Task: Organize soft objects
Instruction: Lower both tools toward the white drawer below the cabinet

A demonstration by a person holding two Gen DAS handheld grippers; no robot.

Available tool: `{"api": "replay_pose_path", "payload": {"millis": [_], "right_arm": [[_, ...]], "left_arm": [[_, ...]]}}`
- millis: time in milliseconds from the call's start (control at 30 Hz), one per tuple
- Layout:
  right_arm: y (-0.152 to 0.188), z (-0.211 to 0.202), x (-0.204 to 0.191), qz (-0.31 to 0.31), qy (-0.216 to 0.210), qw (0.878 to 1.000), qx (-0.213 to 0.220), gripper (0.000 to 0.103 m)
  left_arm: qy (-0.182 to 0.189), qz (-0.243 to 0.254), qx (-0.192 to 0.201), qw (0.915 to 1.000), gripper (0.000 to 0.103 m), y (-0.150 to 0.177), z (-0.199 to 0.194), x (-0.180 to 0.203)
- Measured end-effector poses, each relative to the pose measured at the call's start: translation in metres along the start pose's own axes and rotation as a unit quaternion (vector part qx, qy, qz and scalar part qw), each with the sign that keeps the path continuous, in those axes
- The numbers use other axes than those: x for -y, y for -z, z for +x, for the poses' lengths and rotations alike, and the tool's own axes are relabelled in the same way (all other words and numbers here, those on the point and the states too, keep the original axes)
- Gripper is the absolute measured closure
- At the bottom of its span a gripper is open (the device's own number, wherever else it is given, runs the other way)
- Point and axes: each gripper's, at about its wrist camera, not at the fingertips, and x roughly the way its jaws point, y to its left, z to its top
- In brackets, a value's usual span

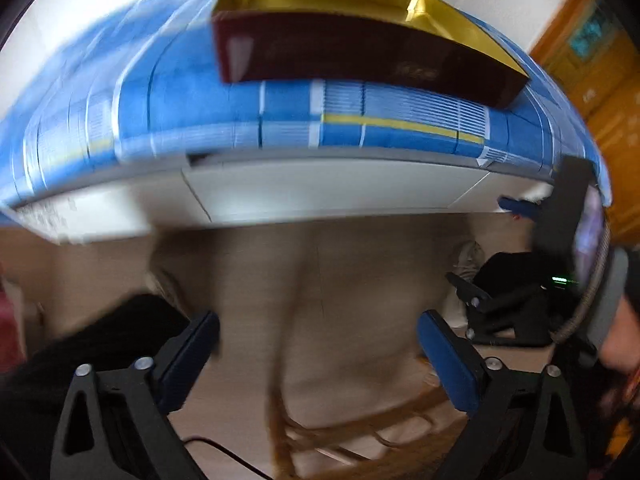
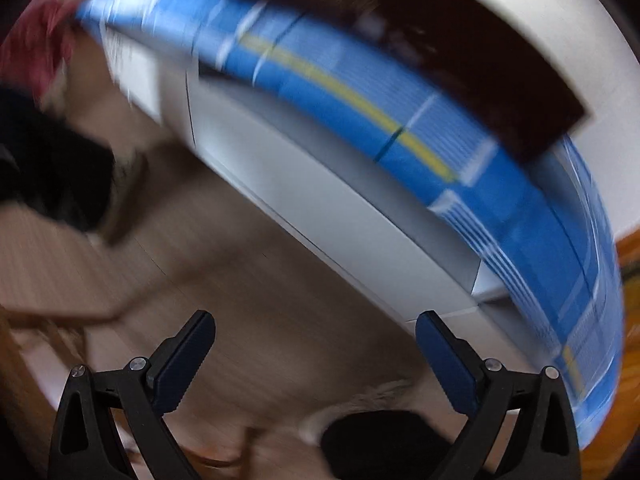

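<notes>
Both views are motion-blurred. My left gripper (image 1: 318, 340) is open and empty, held below the table's edge over the wooden floor. A black soft item (image 1: 100, 344) lies just left of its left finger. My right gripper (image 2: 316, 344) is open and empty too, also low in front of the table. A black soft item (image 2: 52, 168) shows at the left of the right wrist view, another black soft shape (image 2: 384, 440) lies between the fingers' base, and a red soft item (image 2: 36, 48) sits at the upper left. A dark red box with a gold inside (image 1: 360, 40) stands on the blue plaid tablecloth (image 1: 200, 92).
The white table front (image 1: 320, 188) runs across the left wrist view and slants across the right wrist view (image 2: 320, 208). The other hand-held gripper (image 1: 500, 304) and the person's arm show at the right. An orange wooden door (image 1: 600, 60) is at the far right.
</notes>
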Motion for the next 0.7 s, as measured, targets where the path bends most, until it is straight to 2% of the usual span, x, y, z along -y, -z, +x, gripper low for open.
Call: {"api": "replay_pose_path", "payload": {"millis": [67, 167, 233, 333, 400, 467, 533, 600, 700], "right_arm": [[-0.003, 0.019, -0.006, -0.061, 0.028, 0.998, -0.016, 0.002], [-0.004, 0.049, -0.012, -0.137, 0.062, 0.988, -0.043, 0.004], [-0.002, 0.065, -0.009, -0.167, 0.091, 0.980, -0.054, 0.006], [-0.006, 0.081, 0.000, -0.172, 0.115, 0.977, -0.055, 0.006], [-0.010, 0.090, 0.005, -0.174, 0.119, 0.976, -0.051, 0.006], [-0.009, 0.096, -0.001, -0.196, 0.130, 0.971, -0.039, 0.006], [-0.010, 0.102, -0.008, -0.235, 0.150, 0.960, -0.033, 0.006], [-0.010, 0.110, -0.014, -0.267, 0.156, 0.950, -0.038, 0.014], [-0.015, 0.116, -0.012, -0.270, 0.152, 0.949, -0.051, 0.015]], "left_arm": [[-0.042, 0.058, 0.024, 0.9972, 0.005, -0.001, 0.000, 0.011], [-0.131, 0.139, 0.029, 0.9813, 0.005, -0.005, 0.014, 0.025], [-0.155, 0.181, 0.032, 0.9706, 0.005, -0.009, 0.022, 0.031], [-0.189, 0.269, 0.047, 0.9434, 0.005, -0.009, 0.039, 0.048], [-0.228, 0.324, 0.051, 0.9166, 0.004, -0.006, 0.055, 0.059], [-0.247, 0.360, 0.044, 0.8985, 0.004, -0.003, 0.072, 0.065], [-0.249, 0.375, 0.038, 0.8920, 0.004, 0.000, 0.084, 0.068], [-0.246, 0.395, 0.032, 0.8846, 0.004, 0.005, 0.099, 0.070], [-0.256, 0.417, 0.023, 0.8719, 0.004, 0.000, 0.114, 0.063]]}}
